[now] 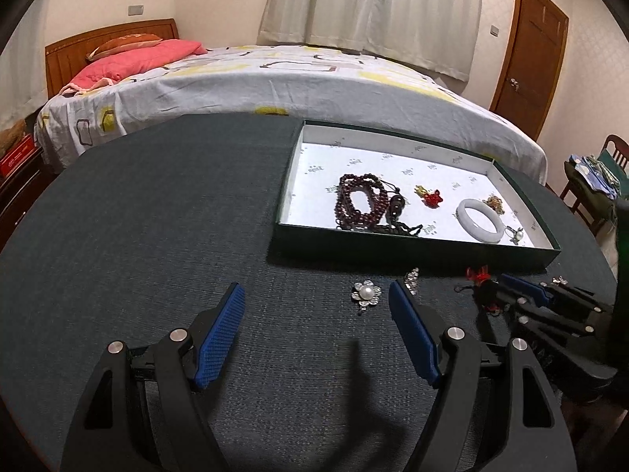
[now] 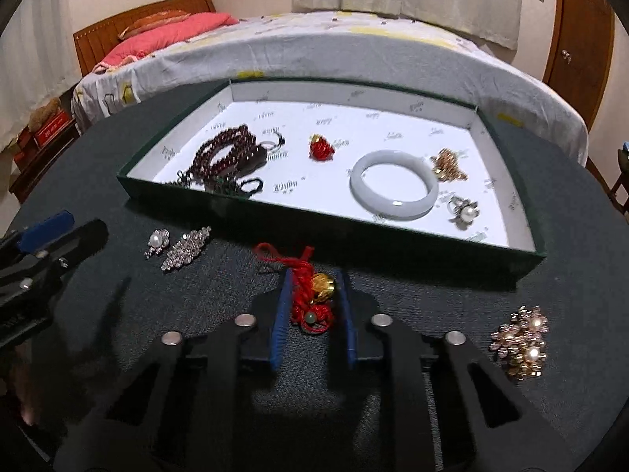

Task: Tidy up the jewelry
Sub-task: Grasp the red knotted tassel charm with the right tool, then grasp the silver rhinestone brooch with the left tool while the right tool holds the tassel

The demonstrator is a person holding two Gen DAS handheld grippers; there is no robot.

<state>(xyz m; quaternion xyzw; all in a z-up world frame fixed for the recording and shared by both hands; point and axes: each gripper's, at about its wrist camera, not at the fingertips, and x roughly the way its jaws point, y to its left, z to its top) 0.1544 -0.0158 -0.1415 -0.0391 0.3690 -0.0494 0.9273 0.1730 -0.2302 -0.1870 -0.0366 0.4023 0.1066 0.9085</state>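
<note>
Worktop (image 2: 570, 295), dark cloth, w/ green tray (image 2: 275, 216) at its far edge, white lining. In tray: dark red bead strand (image 2: 224, 153) at left, white bangle (image 2: 393, 185) toward right, pearl ring (image 2: 464, 210) by right wall. Right tongs (image 2: 314, 306) near tray's front wall, clenched on red knotted charm (image 2: 310, 299) w/ gold bead, pads pressing both sides. Left tongs (image 1: 314, 330) released, nothing btwn pads. Loose on worktop: gold flower brooch (image 2: 521, 342) at right, crystal brooch (image 2: 184, 249) & pearl flower pin (image 1: 366, 294) at left.
</note>
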